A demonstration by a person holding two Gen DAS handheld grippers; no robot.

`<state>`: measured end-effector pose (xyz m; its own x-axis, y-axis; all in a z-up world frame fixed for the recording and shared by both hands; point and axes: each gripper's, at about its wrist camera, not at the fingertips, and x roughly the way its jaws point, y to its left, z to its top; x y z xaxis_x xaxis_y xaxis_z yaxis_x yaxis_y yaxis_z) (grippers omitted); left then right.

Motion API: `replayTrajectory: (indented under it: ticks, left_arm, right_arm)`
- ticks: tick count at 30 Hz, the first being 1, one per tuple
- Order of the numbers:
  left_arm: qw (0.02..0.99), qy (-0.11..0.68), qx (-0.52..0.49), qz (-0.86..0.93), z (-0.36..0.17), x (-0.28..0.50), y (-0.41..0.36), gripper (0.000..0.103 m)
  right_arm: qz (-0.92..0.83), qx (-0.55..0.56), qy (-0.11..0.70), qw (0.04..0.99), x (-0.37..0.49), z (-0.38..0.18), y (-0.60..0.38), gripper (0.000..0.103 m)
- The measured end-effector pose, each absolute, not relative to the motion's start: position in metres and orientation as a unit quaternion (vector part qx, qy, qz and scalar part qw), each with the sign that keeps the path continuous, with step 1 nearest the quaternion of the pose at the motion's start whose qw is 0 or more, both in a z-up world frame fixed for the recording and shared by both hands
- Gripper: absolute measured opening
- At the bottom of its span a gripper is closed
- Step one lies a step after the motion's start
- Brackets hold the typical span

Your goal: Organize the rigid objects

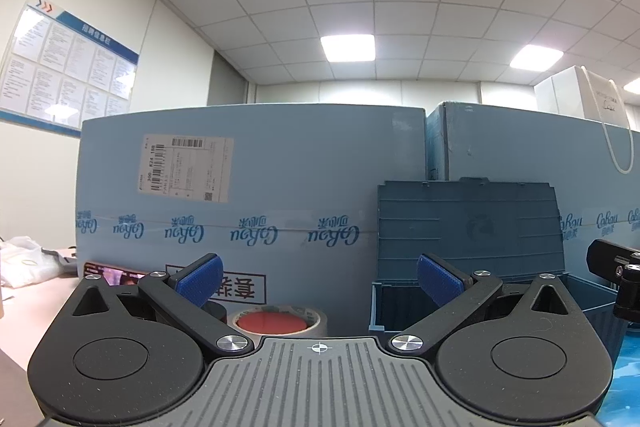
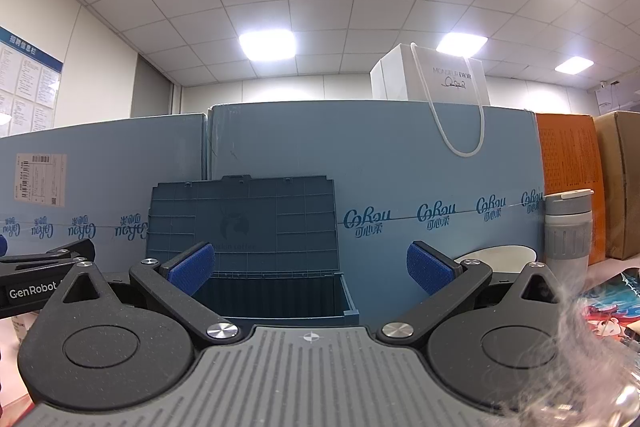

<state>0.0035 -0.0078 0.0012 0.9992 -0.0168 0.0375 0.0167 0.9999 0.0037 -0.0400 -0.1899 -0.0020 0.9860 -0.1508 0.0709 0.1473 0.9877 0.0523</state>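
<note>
Standing tallest, the pale blue cardboard cartons [image 1: 280,187] back the pink desk [image 1: 32,303]. Before them sits the dark blue plastic storage box [image 2: 276,291], lid upright against a carton. The red-cored tape roll [image 1: 276,321] lies low ahead of the left tongs [image 1: 318,277], spread and empty; right tongs [image 2: 310,269] likewise. Risk, as judged: knocking the propped lid shut, or a careless reach tipping the grey lidded tumbler [image 2: 568,227].

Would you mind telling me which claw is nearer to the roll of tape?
Left. The left claw hangs open just above the tape roll; the right claw faces the open blue storage box, tape outside its view.
</note>
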Motion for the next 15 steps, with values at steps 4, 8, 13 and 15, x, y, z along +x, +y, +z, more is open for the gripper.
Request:
replayTrajectory:
  ticks: [4, 8, 13, 15]
  left_arm:
    - [1.0, -0.019, 0.002, -0.009, 0.001, 0.0044, -0.0101, 0.103]
    - [1.0, -0.019, 0.001, -0.008, 0.0014, 0.0053, -0.0122, 0.103]
    - [1.0, -0.02, 0.0, -0.009, 0.001, 0.0049, -0.0095, 0.103]
    - [1.0, -0.022, -0.001, -0.01, 0.0006, 0.0025, -0.0074, 0.103]
  right_arm:
    - [-0.075, 0.023, -0.037, 0.996, -0.0403, -0.0019, -0.1898, 0.103]
    - [-0.075, 0.023, -0.036, 0.996, -0.0395, -0.0018, -0.1898, 0.103]
    - [-0.077, 0.023, -0.035, 0.996, -0.0391, -0.002, -0.1898, 0.103]
    - [-0.077, 0.023, -0.034, 0.996, -0.0391, -0.0022, -0.1898, 0.103]
